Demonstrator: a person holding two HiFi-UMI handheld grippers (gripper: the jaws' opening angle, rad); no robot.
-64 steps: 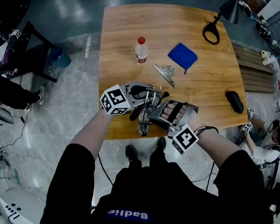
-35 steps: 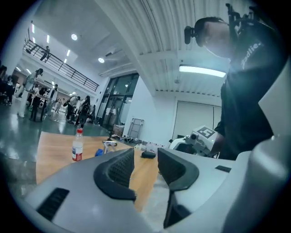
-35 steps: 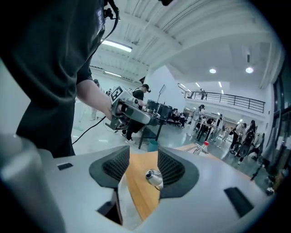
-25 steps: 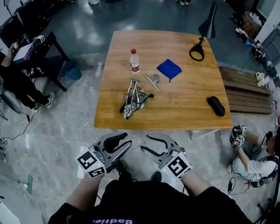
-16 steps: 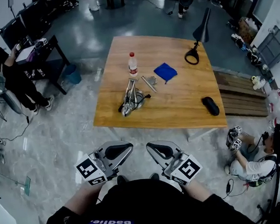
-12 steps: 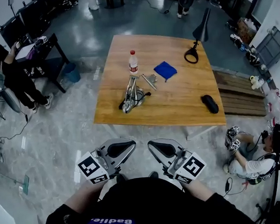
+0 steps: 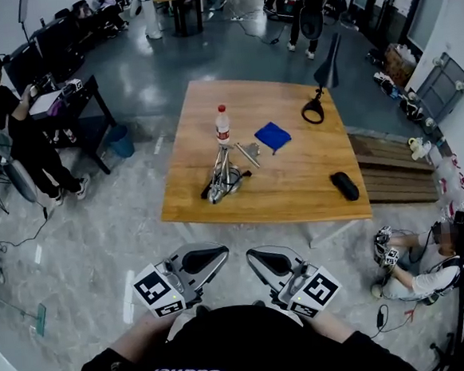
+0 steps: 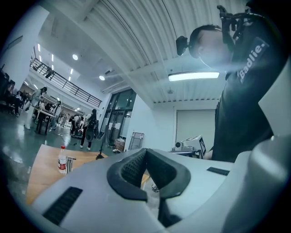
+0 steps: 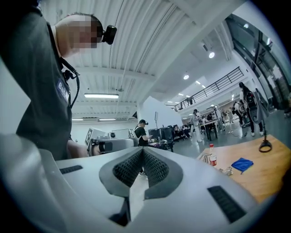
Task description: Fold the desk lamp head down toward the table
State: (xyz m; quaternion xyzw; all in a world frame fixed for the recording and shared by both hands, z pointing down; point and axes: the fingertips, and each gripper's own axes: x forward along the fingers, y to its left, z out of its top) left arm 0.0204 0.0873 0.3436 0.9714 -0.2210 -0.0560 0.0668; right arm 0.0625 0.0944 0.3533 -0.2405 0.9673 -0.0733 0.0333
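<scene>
Desk lamp (image 7: 222, 179), silver, sits on the bench (image 7: 296, 185) near a bottle (image 7: 222, 125), its head low against the wood. Left tongs (image 7: 214, 256) and right tongs (image 7: 259, 258) are both closed and empty, well short of the bench.

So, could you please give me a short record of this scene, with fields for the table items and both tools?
table: wooden
silver desk lamp: front left of table, no tool on it
other items: bottle, blue cloth, black lamp, black case
left tool: shut, empty, near the person's body, short of the table
right tool: shut, empty, beside the left tool
</scene>
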